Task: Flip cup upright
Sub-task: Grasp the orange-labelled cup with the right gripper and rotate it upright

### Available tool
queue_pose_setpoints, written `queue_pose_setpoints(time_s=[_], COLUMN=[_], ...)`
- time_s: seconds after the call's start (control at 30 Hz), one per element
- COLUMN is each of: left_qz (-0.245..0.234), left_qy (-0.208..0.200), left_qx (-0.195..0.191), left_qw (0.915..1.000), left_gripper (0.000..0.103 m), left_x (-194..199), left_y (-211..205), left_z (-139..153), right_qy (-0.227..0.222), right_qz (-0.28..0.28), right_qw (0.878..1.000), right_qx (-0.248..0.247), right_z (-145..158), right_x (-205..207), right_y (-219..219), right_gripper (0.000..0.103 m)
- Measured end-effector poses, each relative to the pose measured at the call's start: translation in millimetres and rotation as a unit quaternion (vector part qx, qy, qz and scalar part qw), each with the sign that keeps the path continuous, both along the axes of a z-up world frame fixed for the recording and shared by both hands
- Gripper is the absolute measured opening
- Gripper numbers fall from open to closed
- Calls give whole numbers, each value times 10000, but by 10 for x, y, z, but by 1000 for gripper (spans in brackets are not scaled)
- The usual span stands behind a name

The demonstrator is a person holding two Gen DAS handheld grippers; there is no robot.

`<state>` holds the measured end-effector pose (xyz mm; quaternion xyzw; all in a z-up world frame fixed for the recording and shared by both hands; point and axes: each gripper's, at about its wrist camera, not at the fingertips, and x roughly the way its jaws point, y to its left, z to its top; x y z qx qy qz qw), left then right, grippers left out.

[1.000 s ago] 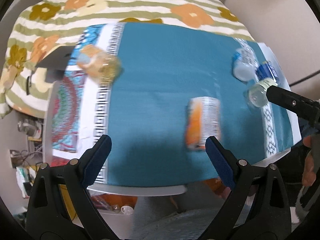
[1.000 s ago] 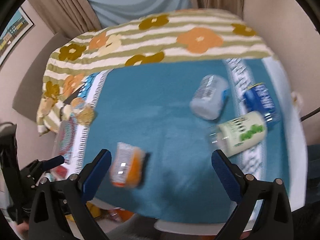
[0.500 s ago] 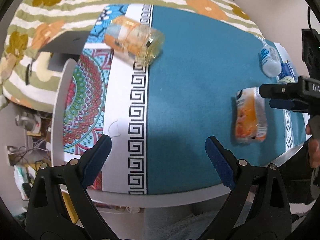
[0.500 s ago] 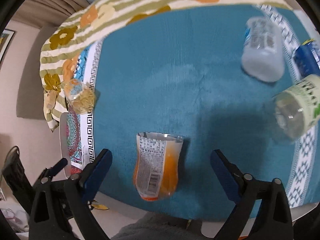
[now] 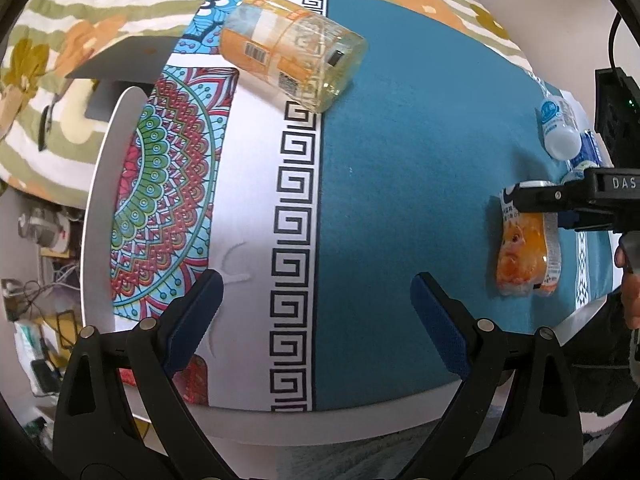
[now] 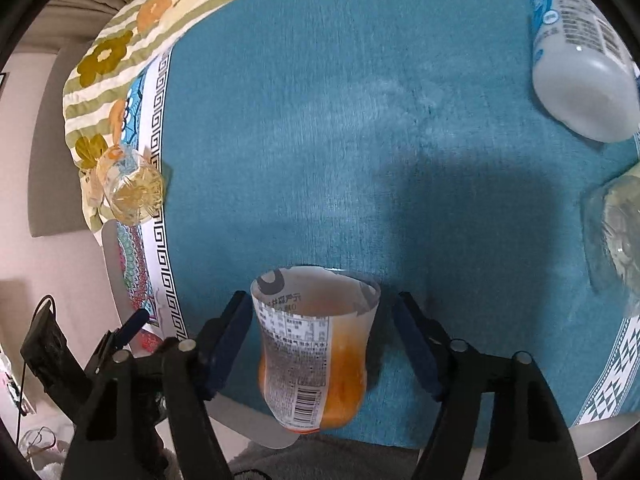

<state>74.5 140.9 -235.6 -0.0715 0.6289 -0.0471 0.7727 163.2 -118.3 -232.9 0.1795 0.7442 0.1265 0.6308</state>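
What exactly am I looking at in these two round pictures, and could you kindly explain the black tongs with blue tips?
There is no robot here: a person holds a two-finger gripper in each hand, and a fisheye camera on each one looks forward along its fingers.

The left wrist view shows the left gripper, open and empty over the table, which carries a teal cloth. A clear cup with an orange label lies on its side at the far end.

The right wrist view shows the right gripper, open, one finger on each side of an orange cut-bottle cup lying on its side. Nothing is gripped yet. A white bottle lies at the upper right, and a greenish container at the right edge.
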Motion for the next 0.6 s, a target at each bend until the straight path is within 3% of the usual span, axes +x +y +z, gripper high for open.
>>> queue_pose_setpoints(time_s=[0.1, 0.33, 0.47, 0.6], left_qz=[27, 43, -7, -61], left_qy=[4, 1, -54, -126], left_qx=[1, 24, 63, 64], left_qw=[10000, 10000, 10000, 9999], left_gripper=[100, 100, 100, 100], left_x=[17, 13, 9, 14], left_y=[53, 70, 47, 9], left_z=[-16, -14, 39, 114], right_qy=[71, -79, -444, -1099], right_qz=[35, -74, -201, -394], right_qw=[10000, 9999, 9987, 9931], right_qx=[48, 135, 159, 112], right_z=[-39, -14, 149, 420], right_x=[16, -24, -75, -180], right_y=[26, 11, -30, -82], right_gripper=[53, 51, 49, 49])
